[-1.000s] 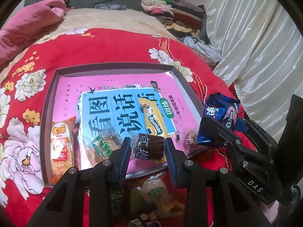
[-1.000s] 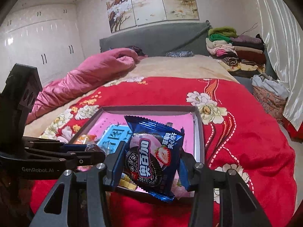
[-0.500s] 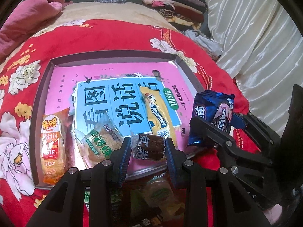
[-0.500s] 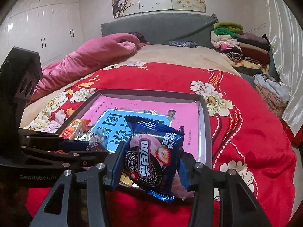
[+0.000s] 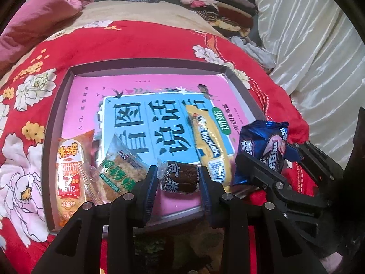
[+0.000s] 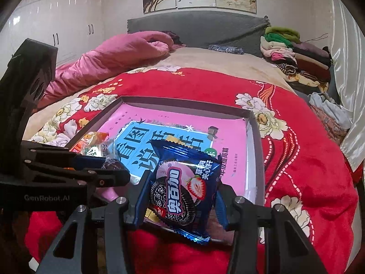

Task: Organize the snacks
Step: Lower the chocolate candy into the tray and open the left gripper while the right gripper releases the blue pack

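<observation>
My left gripper (image 5: 179, 178) is shut on a small dark brown wrapped snack (image 5: 179, 177), held just over the near edge of a shallow grey box (image 5: 146, 65) lined with a pink and blue book. In the box lie an orange rice-cracker pack (image 5: 69, 178), a green-labelled biscuit pack (image 5: 122, 171) and a yellow bar (image 5: 207, 143). My right gripper (image 6: 182, 193) is shut on a blue cookie packet (image 6: 182, 187) with a strawberry picture, over the box's near right corner (image 6: 255, 182). The same packet (image 5: 264, 147) shows at the right in the left wrist view.
The box rests on a red flowered blanket (image 6: 308, 159) on a bed. A pink quilt (image 6: 109, 57) lies at the far left, folded clothes (image 6: 294, 52) at the far right, a white curtain (image 5: 319, 45) beside the bed. More snack packs (image 5: 159, 246) lie below the left gripper.
Both grippers have sunk a little toward the box while keeping their snacks; the box fills more of each view. The right gripper has rolled slightly.
</observation>
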`<act>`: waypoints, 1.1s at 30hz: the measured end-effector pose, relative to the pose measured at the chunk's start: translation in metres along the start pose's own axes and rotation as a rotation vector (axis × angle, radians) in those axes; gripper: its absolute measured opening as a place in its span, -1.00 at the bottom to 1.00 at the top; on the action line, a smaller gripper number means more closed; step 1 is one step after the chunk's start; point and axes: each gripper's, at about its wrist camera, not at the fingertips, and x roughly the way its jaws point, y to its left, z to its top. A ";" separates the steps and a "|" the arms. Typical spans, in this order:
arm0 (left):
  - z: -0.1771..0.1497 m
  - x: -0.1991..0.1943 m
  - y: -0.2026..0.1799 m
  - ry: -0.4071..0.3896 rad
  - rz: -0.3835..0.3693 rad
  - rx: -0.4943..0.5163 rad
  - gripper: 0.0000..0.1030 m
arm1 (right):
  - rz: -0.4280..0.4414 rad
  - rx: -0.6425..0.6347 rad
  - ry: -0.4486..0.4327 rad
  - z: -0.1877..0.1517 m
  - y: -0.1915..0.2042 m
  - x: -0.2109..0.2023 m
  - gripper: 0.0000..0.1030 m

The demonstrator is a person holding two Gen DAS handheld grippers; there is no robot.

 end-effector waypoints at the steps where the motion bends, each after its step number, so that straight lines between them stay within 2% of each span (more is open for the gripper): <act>1: 0.000 0.000 0.001 0.001 0.002 -0.003 -0.28 | 0.014 0.004 -0.001 0.000 0.000 0.001 -0.05; 20: -0.001 0.003 0.015 0.006 0.041 -0.011 -0.28 | 0.128 0.025 0.030 -0.004 0.003 0.016 -0.03; 33: -0.002 0.005 0.016 0.010 0.030 -0.012 -0.27 | 0.097 0.016 0.027 -0.004 0.005 0.016 -0.03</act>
